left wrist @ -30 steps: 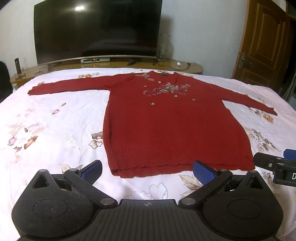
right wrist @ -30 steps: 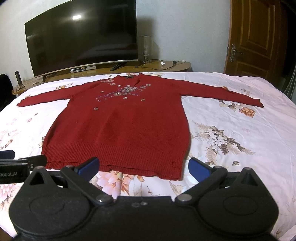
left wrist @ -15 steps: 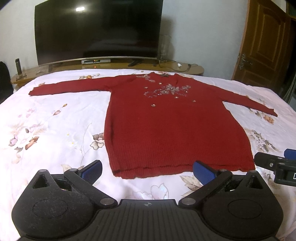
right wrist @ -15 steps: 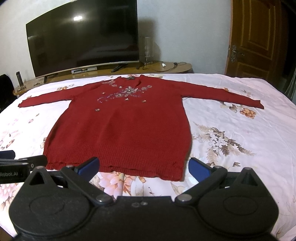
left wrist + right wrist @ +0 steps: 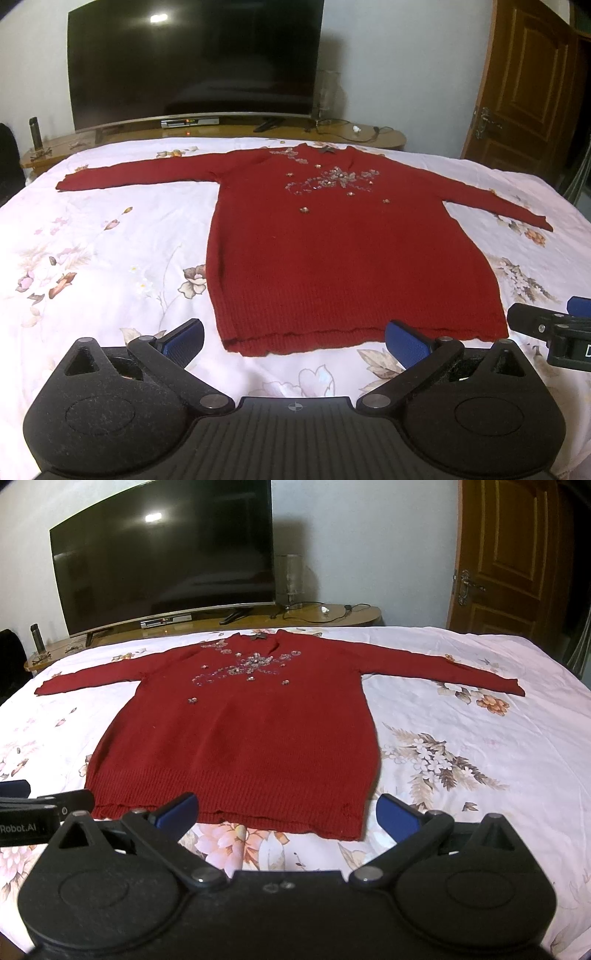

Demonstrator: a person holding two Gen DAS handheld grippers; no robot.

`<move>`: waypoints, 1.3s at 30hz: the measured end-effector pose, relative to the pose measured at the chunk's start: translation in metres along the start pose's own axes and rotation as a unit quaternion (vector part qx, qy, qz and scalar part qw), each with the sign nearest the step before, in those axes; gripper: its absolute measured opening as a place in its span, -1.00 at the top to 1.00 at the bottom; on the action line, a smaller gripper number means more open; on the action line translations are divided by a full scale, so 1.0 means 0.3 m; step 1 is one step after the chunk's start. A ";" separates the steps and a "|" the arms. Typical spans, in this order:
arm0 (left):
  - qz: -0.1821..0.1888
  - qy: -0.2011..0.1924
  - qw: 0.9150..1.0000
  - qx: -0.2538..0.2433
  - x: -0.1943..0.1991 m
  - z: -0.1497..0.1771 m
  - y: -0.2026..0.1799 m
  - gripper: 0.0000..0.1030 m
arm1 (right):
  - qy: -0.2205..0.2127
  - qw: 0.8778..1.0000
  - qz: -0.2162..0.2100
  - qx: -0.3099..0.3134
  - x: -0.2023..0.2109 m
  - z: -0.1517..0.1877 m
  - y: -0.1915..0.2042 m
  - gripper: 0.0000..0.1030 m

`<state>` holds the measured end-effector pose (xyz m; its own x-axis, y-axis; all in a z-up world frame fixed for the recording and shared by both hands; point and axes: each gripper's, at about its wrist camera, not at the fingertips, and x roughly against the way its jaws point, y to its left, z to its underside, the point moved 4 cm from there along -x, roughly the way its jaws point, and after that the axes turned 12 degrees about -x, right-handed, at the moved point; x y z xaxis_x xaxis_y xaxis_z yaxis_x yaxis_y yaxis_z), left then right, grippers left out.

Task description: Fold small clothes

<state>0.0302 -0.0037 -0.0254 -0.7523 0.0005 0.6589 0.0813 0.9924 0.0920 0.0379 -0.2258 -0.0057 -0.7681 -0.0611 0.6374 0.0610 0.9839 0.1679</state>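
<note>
A dark red knit sweater [image 5: 343, 258] with beaded flowers on the chest lies flat, front up, on the bed, both sleeves spread out; it also shows in the right wrist view [image 5: 243, 746]. My left gripper [image 5: 295, 341] is open and empty, just short of the hem's left part. My right gripper [image 5: 286, 812] is open and empty, just short of the hem's right part. Each gripper shows at the edge of the other's view: the right gripper [image 5: 554, 328] and the left gripper [image 5: 37, 808].
The bed has a white floral sheet [image 5: 92, 258]. Beyond it stands a low wooden TV bench [image 5: 221, 129] with a large dark TV [image 5: 192, 55]. A wooden door [image 5: 517, 554] is at the right.
Both views have tilted or drawn back slightly, so the sweater sits a little lower in frame. The sweater has not moved and both grippers stay open.
</note>
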 end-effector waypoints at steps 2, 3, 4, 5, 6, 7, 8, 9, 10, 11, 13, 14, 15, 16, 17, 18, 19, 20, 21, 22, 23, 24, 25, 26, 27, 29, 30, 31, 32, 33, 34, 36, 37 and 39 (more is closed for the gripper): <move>0.001 0.000 1.000 0.000 0.000 0.000 0.000 -1.00 | 0.000 1.000 0.000 0.000 -0.001 0.000 0.000 -0.99; 0.000 0.000 1.000 0.000 0.000 -0.001 0.000 -1.00 | 0.000 1.000 0.000 0.000 0.000 0.000 0.001 -0.99; 0.000 0.000 1.000 0.000 0.000 -0.001 0.000 -1.00 | 0.000 1.000 0.000 0.000 -0.001 0.000 0.001 -0.99; 0.000 0.000 1.000 0.000 0.000 -0.001 0.000 -1.00 | 0.000 1.000 0.000 0.000 -0.001 0.000 0.002 -0.99; 0.001 0.000 1.000 0.000 0.000 -0.001 0.000 -1.00 | 0.000 1.000 0.000 0.000 0.000 0.000 0.004 -0.99; 0.000 0.000 1.000 0.000 0.000 -0.001 -0.001 -1.00 | 0.001 1.000 0.000 0.000 0.000 0.000 0.003 -0.99; 0.000 0.000 1.000 0.000 0.000 -0.001 -0.001 -1.00 | 0.001 1.000 0.000 0.001 0.000 0.001 0.004 -0.99; 0.000 0.000 1.000 0.001 0.000 -0.001 0.000 -1.00 | 0.001 1.000 0.000 0.001 0.000 0.001 0.004 -0.99; 0.000 0.000 1.000 0.001 0.000 -0.001 0.000 -1.00 | 0.002 1.000 -0.001 0.001 -0.001 0.002 0.006 -0.99; 0.000 0.001 1.000 0.001 0.000 -0.002 0.001 -1.00 | 0.002 1.000 -0.001 0.002 -0.001 0.002 0.007 -0.99; 0.000 0.001 1.000 0.001 -0.001 -0.002 0.003 -1.00 | 0.002 1.000 -0.001 0.003 -0.001 0.002 0.012 -0.99; 0.001 0.002 1.000 0.001 -0.001 -0.002 0.003 -1.00 | 0.003 1.000 -0.001 0.003 -0.002 0.002 0.013 -0.99; 0.001 0.002 1.000 0.001 -0.002 -0.002 0.005 -1.00 | 0.003 1.000 -0.001 0.004 -0.002 0.003 0.013 -0.99; 0.001 0.002 1.000 0.001 -0.003 -0.002 0.005 -1.00 | 0.003 1.000 -0.001 0.003 -0.003 0.003 0.013 -0.99; 0.002 0.003 1.000 0.000 -0.003 -0.002 0.004 -1.00 | 0.004 1.000 -0.001 0.003 -0.004 0.003 0.013 -0.99; 0.002 0.003 1.000 0.000 -0.005 -0.003 0.006 -1.00 | 0.004 1.000 -0.001 0.003 -0.003 0.004 0.014 -0.99; 0.002 0.003 1.000 0.000 -0.006 -0.003 0.006 -1.00 | 0.004 1.000 -0.001 0.003 -0.005 0.004 0.014 -0.99; 0.003 0.004 1.000 0.000 -0.007 -0.003 0.007 -1.00 | 0.004 1.000 -0.001 0.003 -0.005 0.004 0.014 -0.99; 0.003 0.004 1.000 0.000 -0.008 -0.003 0.007 -1.00 | 0.005 1.000 -0.001 0.002 -0.005 0.004 0.014 -0.99; 0.002 0.004 1.000 0.001 -0.008 -0.004 0.008 -1.00 | 0.005 1.000 -0.001 0.003 -0.007 0.004 0.013 -0.99; 0.002 0.004 1.000 0.001 -0.009 -0.004 0.009 -1.00 | 0.005 1.000 -0.001 0.003 -0.008 0.005 0.012 -0.99; 0.002 0.005 1.000 0.002 -0.009 -0.004 0.010 -1.00 | 0.006 1.000 -0.001 0.003 -0.009 0.005 0.011 -0.99; 0.002 0.005 1.000 0.002 -0.010 -0.004 0.011 -1.00 | 0.006 1.000 -0.002 0.003 -0.009 0.005 0.012 -0.99; 0.002 0.005 1.000 0.002 -0.011 -0.004 0.011 -1.00 | 0.006 1.000 -0.002 0.003 -0.010 0.005 0.012 -0.99; 0.002 0.005 1.000 0.002 -0.011 -0.004 0.011 -1.00 | 0.007 1.000 -0.002 0.004 -0.011 0.006 0.013 -0.99; 0.002 0.006 1.000 0.002 -0.012 -0.003 0.012 -1.00 | 0.008 1.000 -0.003 0.006 -0.013 0.006 0.015 -0.99; 0.002 0.006 1.000 0.002 -0.013 -0.003 0.013 -1.00 | 0.008 1.000 -0.003 0.006 -0.015 0.006 0.018 -0.99; 0.002 0.006 1.000 0.002 -0.013 -0.003 0.013 -1.00 | 0.009 1.000 -0.003 0.007 -0.016 0.007 0.017 -0.99; 0.002 0.006 1.000 0.003 -0.014 -0.002 0.014 -1.00 | 0.009 1.000 -0.002 0.007 -0.017 0.006 0.019 -0.99; 0.004 0.007 1.000 0.002 -0.015 -0.002 0.014 -1.00 | 0.010 1.000 -0.002 0.007 -0.018 0.008 0.017 -0.99; 0.006 0.008 1.000 -0.003 -0.017 -0.003 0.013 -1.00 | 0.011 1.000 -0.001 0.006 -0.019 0.009 0.015 -0.99; -0.002 0.000 1.000 -0.017 -0.016 -0.016 0.013 -1.00 | 0.013 1.000 0.000 0.005 -0.021 0.010 0.011 -0.99; -0.003 -0.007 1.000 -0.019 -0.015 -0.027 0.015 -1.00 | 0.014 1.000 -0.001 0.005 -0.023 0.011 0.007 -0.99; 0.006 -0.019 1.000 -0.010 -0.024 -0.053 0.029 -1.00 | 0.016 1.000 -0.006 -0.004 -0.026 0.006 -0.012 -0.99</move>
<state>0.0467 0.0029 -0.0175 -0.7752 0.0168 0.6315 0.1027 0.9897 0.0998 0.0426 -0.2286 -0.0127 -0.7476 -0.0785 0.6595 0.0578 0.9816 0.1822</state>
